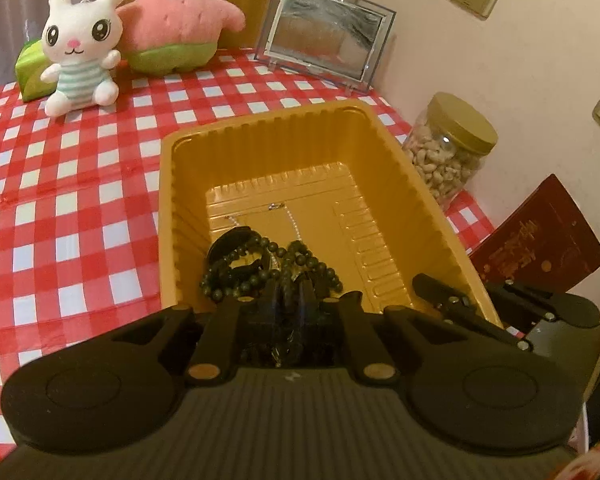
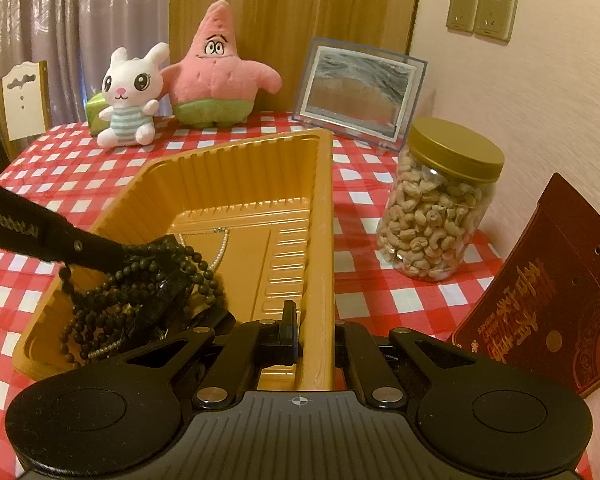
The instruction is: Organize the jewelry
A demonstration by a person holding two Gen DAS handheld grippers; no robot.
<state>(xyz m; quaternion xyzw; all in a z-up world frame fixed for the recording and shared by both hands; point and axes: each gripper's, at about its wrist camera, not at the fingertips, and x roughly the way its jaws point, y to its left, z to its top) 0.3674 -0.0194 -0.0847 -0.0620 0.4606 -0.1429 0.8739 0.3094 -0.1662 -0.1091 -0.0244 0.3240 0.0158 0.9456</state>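
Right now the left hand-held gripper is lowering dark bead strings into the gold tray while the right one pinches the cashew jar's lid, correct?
Not quite. The right hand-held gripper is shut on the gold tray rim, not the jar lid; the cashew jar stands untouched beside it, as the right wrist view shows. The left hand-held gripper does hold the dark bead strings in the tray.

Left gripper [image 1: 290, 292]: matte black body w/ ribbed grey top plate, two round black discs either side, copper-coloured rivet heads at the linkage pivots. Right gripper [image 2: 290, 328]: same build, silver rivets, small crosshair mark at centre of ribbed plate. In right wrist view, the left unit's black finger carried white lettering, partly cut off, plus one small screw.
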